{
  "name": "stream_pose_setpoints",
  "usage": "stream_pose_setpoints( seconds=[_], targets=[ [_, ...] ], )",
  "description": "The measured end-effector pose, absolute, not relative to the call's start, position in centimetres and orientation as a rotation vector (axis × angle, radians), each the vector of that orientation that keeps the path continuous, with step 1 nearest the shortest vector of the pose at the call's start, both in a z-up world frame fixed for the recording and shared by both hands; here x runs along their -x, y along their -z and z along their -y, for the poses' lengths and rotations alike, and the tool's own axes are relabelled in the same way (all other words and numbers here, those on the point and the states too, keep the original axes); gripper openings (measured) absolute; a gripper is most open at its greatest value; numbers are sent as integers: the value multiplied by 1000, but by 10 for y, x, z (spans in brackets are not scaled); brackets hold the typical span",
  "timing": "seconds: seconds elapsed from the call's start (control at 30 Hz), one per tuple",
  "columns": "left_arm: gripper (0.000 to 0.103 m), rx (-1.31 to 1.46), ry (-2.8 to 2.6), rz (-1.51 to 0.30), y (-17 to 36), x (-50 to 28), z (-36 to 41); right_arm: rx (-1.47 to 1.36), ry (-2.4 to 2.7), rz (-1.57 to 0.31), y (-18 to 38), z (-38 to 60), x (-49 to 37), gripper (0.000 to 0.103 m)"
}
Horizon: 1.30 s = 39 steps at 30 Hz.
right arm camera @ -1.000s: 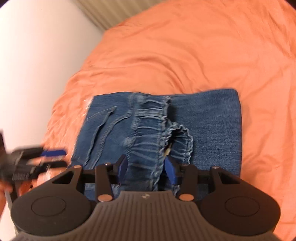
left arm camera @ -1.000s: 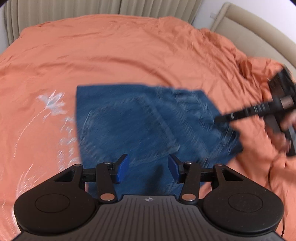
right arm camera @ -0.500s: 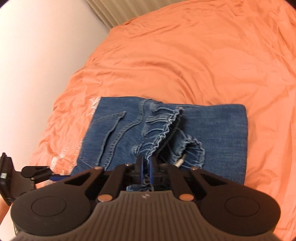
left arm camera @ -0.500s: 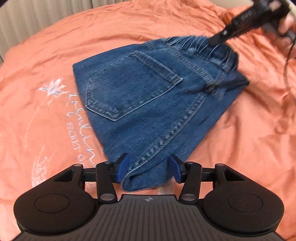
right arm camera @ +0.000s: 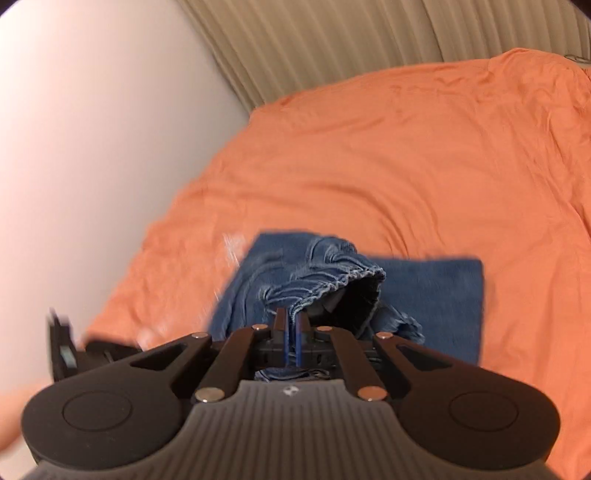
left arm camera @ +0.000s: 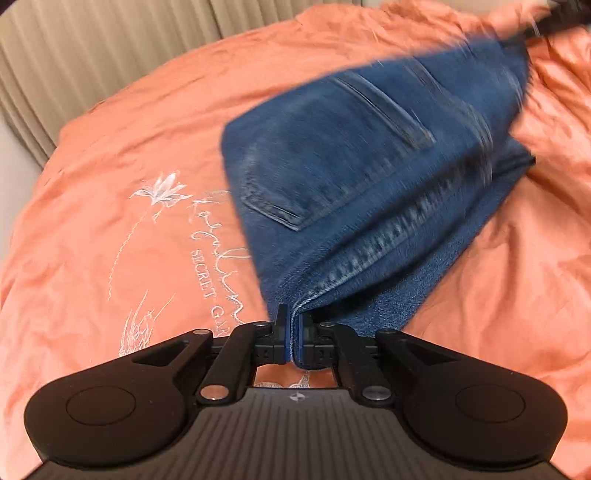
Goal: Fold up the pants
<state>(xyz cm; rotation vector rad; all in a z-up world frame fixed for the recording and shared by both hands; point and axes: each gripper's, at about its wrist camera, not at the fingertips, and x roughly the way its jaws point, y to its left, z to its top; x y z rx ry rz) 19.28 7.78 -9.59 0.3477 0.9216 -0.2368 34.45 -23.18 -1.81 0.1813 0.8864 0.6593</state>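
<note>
Blue denim pants (left arm camera: 369,177) lie partly folded on an orange bed cover, back pocket facing up. My left gripper (left arm camera: 293,332) is shut on the near folded edge of the pants by the seam. My right gripper (right arm camera: 291,332) is shut on the elastic waistband (right arm camera: 332,280) and lifts it, so the waist opening gapes. A lower layer of the pants (right arm camera: 443,295) lies flat on the bed beyond it. The right gripper shows blurred at the top right of the left wrist view (left arm camera: 565,18). The left gripper shows at the left edge of the right wrist view (right arm camera: 74,347).
The orange bed cover (left arm camera: 110,184) has white embroidered flowers and lettering (left arm camera: 207,258) left of the pants. A beige ribbed headboard (right arm camera: 332,48) stands behind the bed. A pale wall (right arm camera: 92,147) is on the left in the right wrist view.
My left gripper has shut on the near edge of the pants. My right gripper, shut on the waistband since half a second ago, has lifted it. The pants are rising off the bed.
</note>
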Motion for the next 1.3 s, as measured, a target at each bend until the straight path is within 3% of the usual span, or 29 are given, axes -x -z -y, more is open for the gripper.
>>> stream_pose_setpoints(
  seconds=[0.3, 0.6, 0.7, 0.83, 1.03, 1.2, 1.23, 1.27, 1.3],
  targets=[
    [0, -413, 268, -1061, 98, -184, -84, -128, -558, -1081, 113, 249, -317, 0],
    [6, -157, 366, -963, 48, -214, -63, -104, -516, -1199, 162, 229, -329, 0],
    [7, -170, 436, -990, 62, -234, -29, -115, -515, -1187, 159, 230, -329, 0],
    [8, -312, 442, -1172, 112, -246, 7, -161, -506, -1176, 159, 240, -327, 0],
    [4, -265, 374, -1284, 156, -247, -4, -142, -509, -1117, 153, 248, -315, 1],
    [5, -258, 444, -1253, 129, -240, -10, -170, -526, -1089, 146, 258, -317, 16],
    [5, -257, 466, -1243, 122, -238, -10, -190, -531, -1075, 144, 263, -316, 35],
    [6, -252, 484, -1230, 114, -238, -11, -217, -539, -1063, 140, 267, -317, 46],
    [8, -240, 496, -1218, 105, -239, -11, -252, -550, -1048, 136, 272, -319, 46]
  ],
)
